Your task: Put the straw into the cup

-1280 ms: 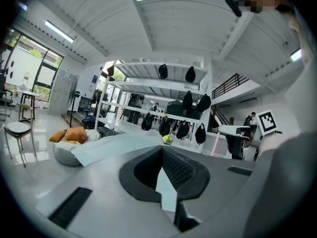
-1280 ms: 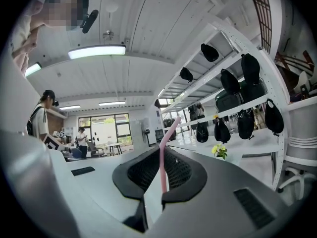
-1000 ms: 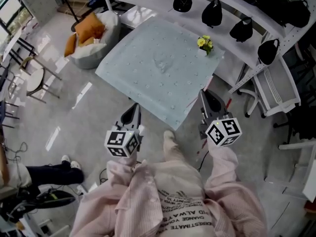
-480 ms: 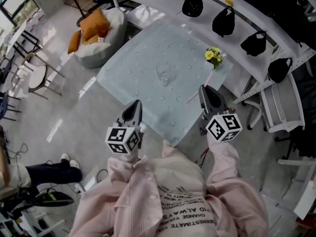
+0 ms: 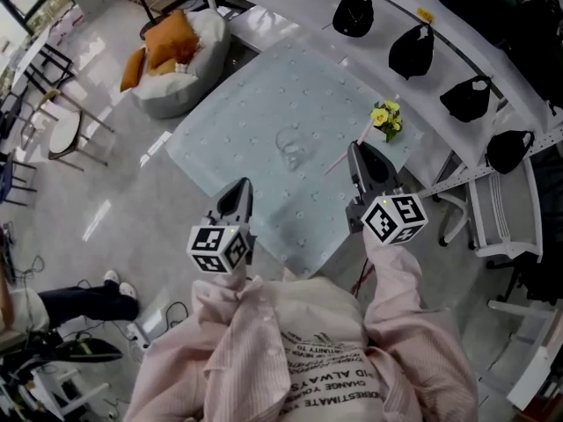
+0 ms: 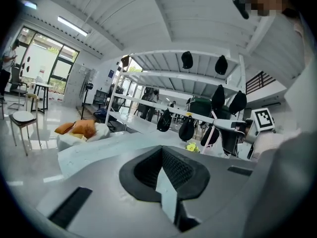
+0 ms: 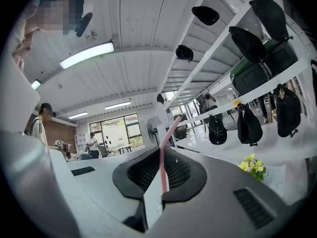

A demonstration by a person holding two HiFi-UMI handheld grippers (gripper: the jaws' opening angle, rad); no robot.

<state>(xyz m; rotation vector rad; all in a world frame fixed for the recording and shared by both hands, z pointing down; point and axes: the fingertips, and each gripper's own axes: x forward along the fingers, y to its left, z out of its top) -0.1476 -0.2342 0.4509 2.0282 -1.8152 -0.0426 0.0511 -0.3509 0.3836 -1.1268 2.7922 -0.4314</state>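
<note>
Right gripper view has the right gripper nipped onto the thin pink plastic straw; the left gripper is closed, empty. Seemingly the carrying step: the small transparent cup stands ahead-left of the right gripper, so the straw needs aligning above its mouth

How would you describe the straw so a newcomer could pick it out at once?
Find the pale square table in the head view, then the right tool over its right edge. The straw is the thin pink tube clamped between that tool's jaws, jutting past them; the left tool holds nothing.
</note>
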